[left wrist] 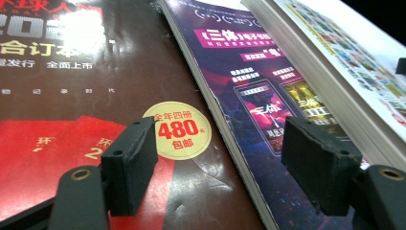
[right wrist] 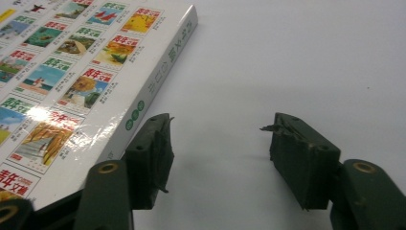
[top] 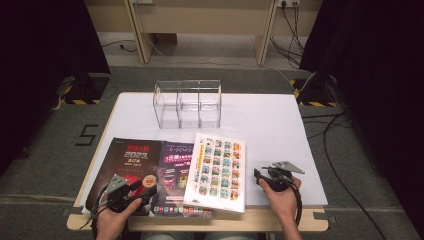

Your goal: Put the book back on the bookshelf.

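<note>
Three books lie side by side at the table's near edge. A dark book with a red lower cover (top: pixel 131 165) (left wrist: pixel 86 86) is leftmost, a purple one (top: pixel 176 175) (left wrist: pixel 249 81) lies in the middle, and a thick white book printed with small cover pictures (top: pixel 218 170) (right wrist: pixel 72 72) overlaps the purple one on its right. My left gripper (top: pixel 142 190) (left wrist: pixel 220 163) hovers low over the dark book, open, nothing between its jaws. My right gripper (top: pixel 260 176) (right wrist: pixel 218 158) rests on bare table just right of the white book's spine, open and holding nothing.
A clear plastic organiser with three compartments (top: pixel 187 104) stands at the back middle of the white table (top: pixel 270 125). The table's wooden front edge (top: pixel 260 220) runs below the books. Cables trail on the floor (top: pixel 345 140) to the right.
</note>
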The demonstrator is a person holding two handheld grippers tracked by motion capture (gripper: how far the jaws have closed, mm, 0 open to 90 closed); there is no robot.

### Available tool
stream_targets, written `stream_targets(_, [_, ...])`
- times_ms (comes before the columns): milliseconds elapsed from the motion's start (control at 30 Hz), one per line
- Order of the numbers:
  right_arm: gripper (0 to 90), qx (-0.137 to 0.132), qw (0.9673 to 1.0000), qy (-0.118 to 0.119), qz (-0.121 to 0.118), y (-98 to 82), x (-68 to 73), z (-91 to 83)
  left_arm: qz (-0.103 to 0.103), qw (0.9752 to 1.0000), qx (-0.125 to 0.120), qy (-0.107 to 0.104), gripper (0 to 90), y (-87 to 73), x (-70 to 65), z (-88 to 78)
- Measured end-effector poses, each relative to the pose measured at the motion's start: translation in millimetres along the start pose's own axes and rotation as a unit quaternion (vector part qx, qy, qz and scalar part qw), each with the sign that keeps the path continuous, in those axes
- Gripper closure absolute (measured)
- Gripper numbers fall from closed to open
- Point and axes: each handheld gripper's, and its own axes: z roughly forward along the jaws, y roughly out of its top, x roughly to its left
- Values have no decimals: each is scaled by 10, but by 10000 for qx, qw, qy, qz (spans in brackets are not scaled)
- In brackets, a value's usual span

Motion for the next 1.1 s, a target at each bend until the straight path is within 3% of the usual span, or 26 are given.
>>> stream_targets(133, [519, 72, 9998, -25, 172, 47, 5, -19, 9, 10000, 36, -32, 272, 18, -38, 15])
stream_targets(200, [541, 105, 9999, 5, 123, 90, 39, -26, 58, 9997, 85, -201, 283, 60, -114, 48])
stream_targets(433, [571, 117, 9999, 110, 65, 272, 161, -35, 312, 9984, 214, -427, 335, 228, -321, 166])
stream_targets(500, [571, 162, 9997, 141, 72, 311, 178, -14, 428, 9965, 334, -629, 343, 328, -457, 256])
stream_targets(533, [571, 162, 9997, 141, 72, 311, 178, -14, 428, 9965, 334, -629, 354, 328, -457, 256])
stream_targets(567, [570, 273, 9993, 211, 130, 351, 201, 27, 500, 9944, 423, -825, 372, 392, -584, 338])
stream_targets(667, [568, 334, 9987, 321, 203, 394, 237, 82, 491, 9909, 599, -1101, 378, 448, -726, 459])
stream_targets(733, [565, 355, 9984, 369, 229, 417, 264, 119, 525, 9885, 791, -1177, 386, 469, -792, 550])
stream_targets(767, [565, 355, 9984, 369, 229, 417, 264, 119, 525, 9885, 791, -1177, 388, 469, -792, 550])
stream_targets(833, [548, 456, 9974, 475, 290, 440, 301, 186, 449, 9853, 1023, -1295, 388, 477, -850, 698])
stream_targets(933, [540, 515, 9964, 551, 385, 447, 324, 234, 363, 9847, 1120, -1287, 389, 484, -866, 777])
stream_targets(1100, [525, 691, 9946, 634, 452, 450, 336, 334, 384, 9856, 1231, -1092, 393, 513, -895, 847])
